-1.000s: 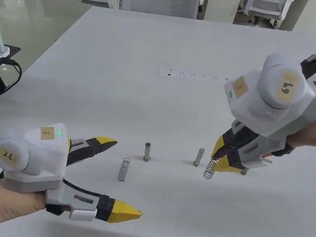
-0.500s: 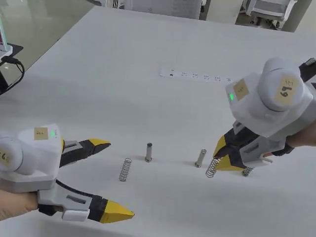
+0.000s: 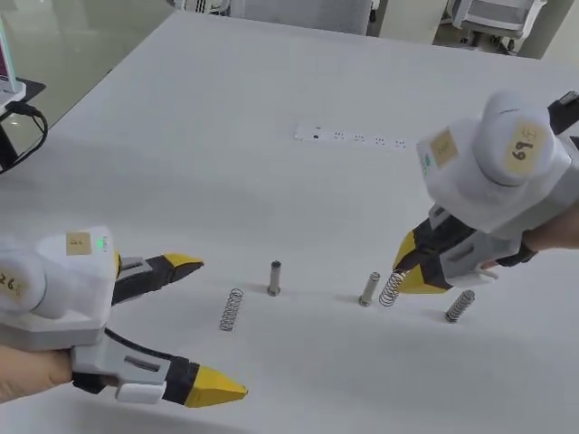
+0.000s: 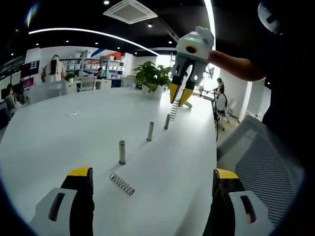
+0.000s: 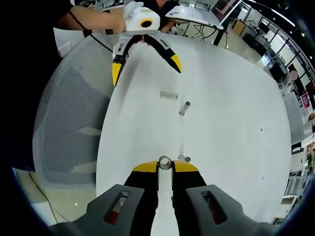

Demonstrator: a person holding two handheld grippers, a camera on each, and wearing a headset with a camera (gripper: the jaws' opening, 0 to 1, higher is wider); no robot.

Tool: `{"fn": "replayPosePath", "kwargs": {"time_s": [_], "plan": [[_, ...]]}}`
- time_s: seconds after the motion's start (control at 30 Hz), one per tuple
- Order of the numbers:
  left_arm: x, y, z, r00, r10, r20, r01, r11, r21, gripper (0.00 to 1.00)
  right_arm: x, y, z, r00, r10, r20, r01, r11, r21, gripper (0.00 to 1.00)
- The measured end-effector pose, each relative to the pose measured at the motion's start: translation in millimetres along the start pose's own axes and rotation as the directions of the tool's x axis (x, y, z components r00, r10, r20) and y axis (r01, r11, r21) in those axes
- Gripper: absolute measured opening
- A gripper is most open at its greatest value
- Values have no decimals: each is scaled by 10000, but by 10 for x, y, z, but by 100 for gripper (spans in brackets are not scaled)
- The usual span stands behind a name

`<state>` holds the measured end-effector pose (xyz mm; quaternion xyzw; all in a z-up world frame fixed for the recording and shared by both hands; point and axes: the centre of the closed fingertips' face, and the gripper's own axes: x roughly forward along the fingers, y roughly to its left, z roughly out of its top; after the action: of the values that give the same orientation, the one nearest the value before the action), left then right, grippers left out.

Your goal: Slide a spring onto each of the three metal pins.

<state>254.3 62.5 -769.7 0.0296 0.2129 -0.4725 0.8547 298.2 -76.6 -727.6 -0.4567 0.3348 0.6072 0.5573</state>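
The pin (image 3: 275, 277) and spring (image 3: 392, 287) are shiny metal, the table (image 3: 226, 181) smooth matt white.

The right gripper (image 5: 165, 167) rises from the bottom centre of the frame, its yellow-tipped jaws drawn nearly together and pinching a held spring (image 5: 165, 162), seen end-on as a small metal ring. Just to the right of that ring stands the near pin (image 5: 184, 158). Higher up on the white table (image 5: 231, 108), near the centre, is the far pin (image 5: 184, 108), and just above it to the left a loose spring (image 5: 169, 95) lies flat. At the top, the left gripper (image 5: 146, 68) points down into the frame with its jaws spread wide. A grey mesh chair (image 5: 69, 123) shows on the left.
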Motion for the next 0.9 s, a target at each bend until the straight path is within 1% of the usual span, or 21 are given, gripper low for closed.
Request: {"fn": "replayPosePath", "kwargs": {"time_s": [0.1,0.13,0.17,0.23,0.5,0.63,0.7,0.8,0.83,0.9], "plan": [[-3,6,-14,10000,49,-29,-49,10000,73,98,5,-66,-1,10000,-55,55,55,10000,0,7],[-5,7,-13,10000,55,-10,-55,10000,35,98,14,-81,-15,10000,-52,-1,52,10000,27,7],[-7,12,-4,9999,82,59,-82,10000,18,98,34,-141,-48,9999,-87,-96,87,10000,15,7],[-12,22,-8,9999,114,45,-114,9999,20,98,53,-189,-74,9998,-119,-128,119,9999,14,7],[-24,51,-2,9997,246,94,-246,9997,46,98,87,-241,-81,9997,-227,-91,228,9997,96,7],[-24,50,-5,9997,236,112,-236,9997,19,98,114,-279,-95,9992,-357,-152,356,9994,-51,7],[-24,52,-10,9997,240,106,-240,9997,14,98,125,-280,-98,9994,-315,-161,315,9995,-2,7],[-28,55,-18,9996,261,93,-261,9997,-11,98,155,-301,-103,9990,-412,-153,411,9991,-66,7],[-28,55,-20,9996,263,92,-263,9997,-17,98,164,-323,-104,9985,-530,-145,527,9984,-189,7],[-29,59,-24,9996,281,79,-281,9996,-35,98,182,-324,-113,9987,-488,-174,485,9986,-202,7]]}}
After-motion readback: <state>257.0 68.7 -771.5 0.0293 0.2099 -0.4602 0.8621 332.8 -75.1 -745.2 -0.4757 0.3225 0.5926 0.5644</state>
